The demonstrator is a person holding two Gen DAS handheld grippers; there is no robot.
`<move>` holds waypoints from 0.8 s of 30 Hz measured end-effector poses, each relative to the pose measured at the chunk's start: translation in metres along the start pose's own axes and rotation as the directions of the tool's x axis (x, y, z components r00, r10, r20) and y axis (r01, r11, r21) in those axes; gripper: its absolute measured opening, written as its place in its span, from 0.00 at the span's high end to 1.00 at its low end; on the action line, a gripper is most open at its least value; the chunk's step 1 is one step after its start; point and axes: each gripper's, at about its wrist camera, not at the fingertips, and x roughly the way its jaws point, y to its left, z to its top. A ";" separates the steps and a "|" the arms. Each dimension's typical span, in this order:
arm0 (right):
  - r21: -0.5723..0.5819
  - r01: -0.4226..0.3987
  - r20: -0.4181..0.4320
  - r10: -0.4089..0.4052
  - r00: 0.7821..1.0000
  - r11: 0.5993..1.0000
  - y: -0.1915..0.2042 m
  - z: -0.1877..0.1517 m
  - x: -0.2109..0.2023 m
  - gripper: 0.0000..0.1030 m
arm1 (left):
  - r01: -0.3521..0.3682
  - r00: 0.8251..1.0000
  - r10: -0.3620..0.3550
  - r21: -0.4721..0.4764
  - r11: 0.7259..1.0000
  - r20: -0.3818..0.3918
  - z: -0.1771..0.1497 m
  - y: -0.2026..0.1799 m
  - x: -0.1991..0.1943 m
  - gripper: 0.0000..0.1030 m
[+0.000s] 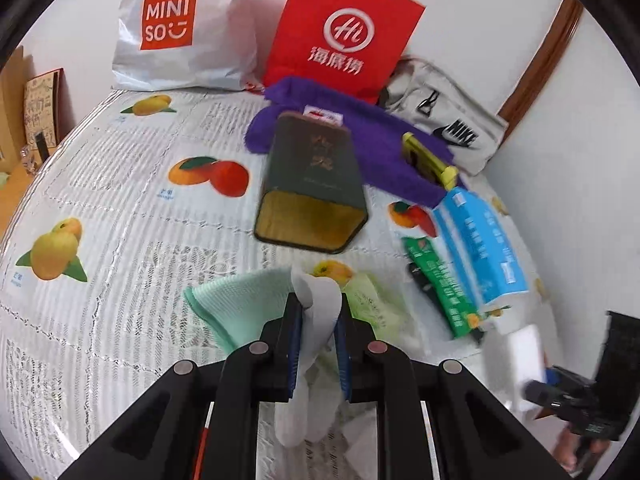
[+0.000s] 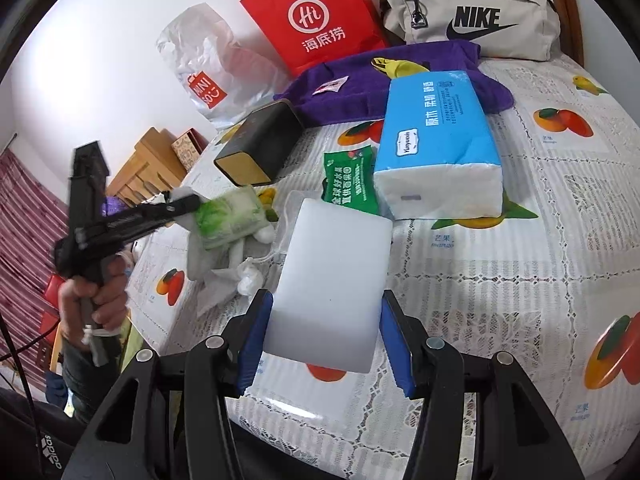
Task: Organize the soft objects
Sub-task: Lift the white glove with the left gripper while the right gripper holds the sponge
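The left gripper (image 1: 318, 312) has its black jaws closed tight on a crumpled strip of white soft tissue or cloth (image 1: 314, 320); the strip's long axis runs along the fingers, its upper end curling just past the tips toward the far wall and its lower end trailing back toward the camera. From the right wrist view the same gripper (image 2: 192, 202) comes in from the left, held by a hand (image 2: 94, 300), with a green-and-white printed soft pack (image 2: 230, 216) hanging just beyond its tips; whether the pads also pinch that pack cannot be told.

The right gripper (image 2: 324, 332) stands about half open, its blue pads (image 2: 394, 344) pressing the two long sides of a white rectangular foam block (image 2: 334, 280). The block is lifted clear of the fruit-printed lace tablecloth (image 2: 500, 280), its long axis pointing forward along the fingers, toward the blue-and-white tissue pack (image 2: 436, 140) and the small green sachet (image 2: 350, 178).

In the left view a mint-green cloth (image 1: 236, 300) lies flat on the tablecloth just beyond the fingertips. Further back a dark green square tin (image 1: 312, 184) lies on its side, open gold mouth toward the camera, its far end on a purple towel (image 1: 376, 144). Behind stand a red paper bag (image 1: 344, 28), a white plastic bag (image 1: 180, 28) and a beige pouch (image 1: 448, 124)
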 end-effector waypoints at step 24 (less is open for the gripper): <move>0.011 0.020 -0.025 -0.019 1.000 1.000 -0.003 -0.001 0.007 0.47 | -0.177 0.984 0.179 0.252 0.951 0.016 -0.017 -0.008 0.041 0.17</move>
